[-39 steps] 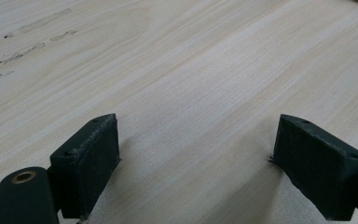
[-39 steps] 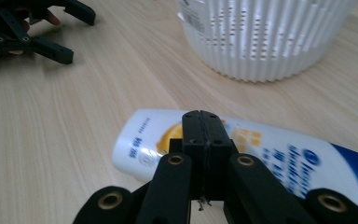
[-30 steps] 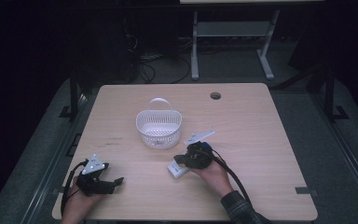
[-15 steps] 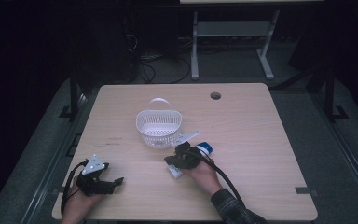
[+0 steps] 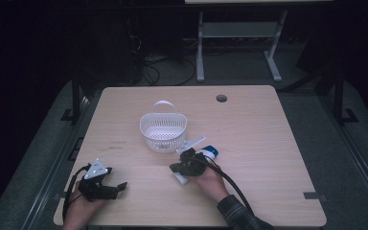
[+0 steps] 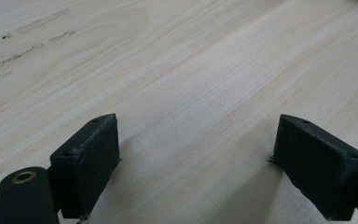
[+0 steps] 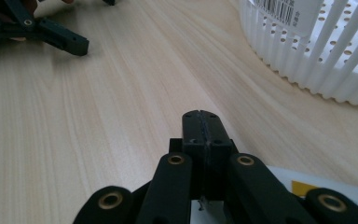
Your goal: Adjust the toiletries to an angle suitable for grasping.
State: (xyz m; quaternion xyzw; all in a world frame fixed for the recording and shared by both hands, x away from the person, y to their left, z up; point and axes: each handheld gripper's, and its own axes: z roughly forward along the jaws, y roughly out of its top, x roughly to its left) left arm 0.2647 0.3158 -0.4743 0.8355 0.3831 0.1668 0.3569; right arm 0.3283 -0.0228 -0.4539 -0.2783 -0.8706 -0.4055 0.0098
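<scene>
Right gripper view: slatted, perforated white plastic basket (image 7: 326, 60) on pale woodgrain table (image 7: 121, 116).

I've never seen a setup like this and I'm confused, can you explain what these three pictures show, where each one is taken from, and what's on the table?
There is no robot here: a person holds a hand tool with two black jaws in each hand. The high view looks down on a wooden table from above the person's side. The other two pictures come from small cameras riding on the tools, looking along their jaws. The left gripper rests near the table's front left corner with its jaws wide apart and nothing between them. The right gripper has its jaws pressed shut, low over the table beside a white basket. By that hand lie a white tube with a blue cap and a white pack. I cannot tell whether the shut jaws pinch anything.
</scene>
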